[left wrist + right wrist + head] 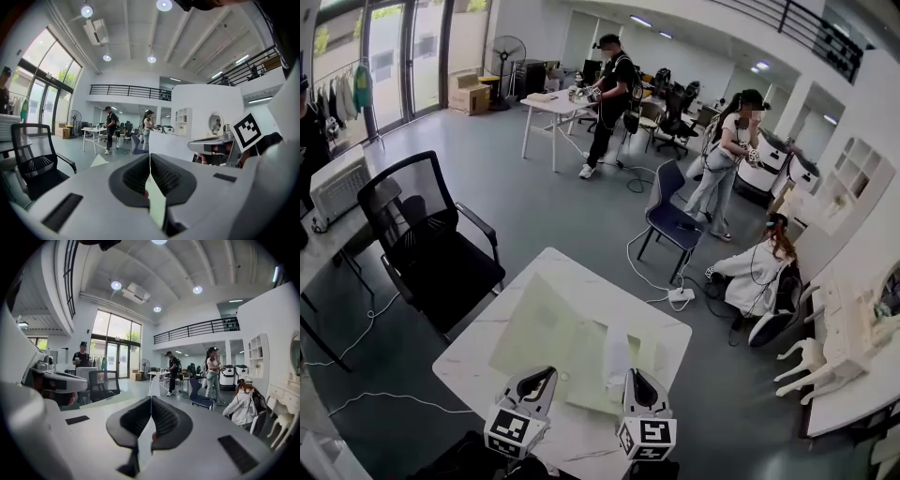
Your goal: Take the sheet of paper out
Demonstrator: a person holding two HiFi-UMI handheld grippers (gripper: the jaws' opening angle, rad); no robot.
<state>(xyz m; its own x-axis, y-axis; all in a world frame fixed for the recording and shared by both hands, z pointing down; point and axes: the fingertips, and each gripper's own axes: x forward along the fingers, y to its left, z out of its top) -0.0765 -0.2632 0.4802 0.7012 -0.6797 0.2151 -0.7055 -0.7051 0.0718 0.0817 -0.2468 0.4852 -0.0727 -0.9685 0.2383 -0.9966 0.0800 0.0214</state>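
A pale green translucent folder (pixel 548 328) hangs lifted over the white table (pixel 478 361), and its edge shows between the jaws in the left gripper view (pixel 157 206). My left gripper (pixel 546 377) (pixel 150 158) is shut on the folder's near left edge. A white sheet of paper (pixel 617 361) stands out of the folder on the right. My right gripper (pixel 636 377) (pixel 150 400) is shut on that sheet, which shows edge-on above its jaws (pixel 154 386). Both grippers point nearly level, side by side.
A black office chair (pixel 431 248) stands left of the table and a blue chair (pixel 675 220) beyond it. A power strip (pixel 681 295) with cables lies on the floor. A person sits on the floor (pixel 759 272) at right; others stand farther back.
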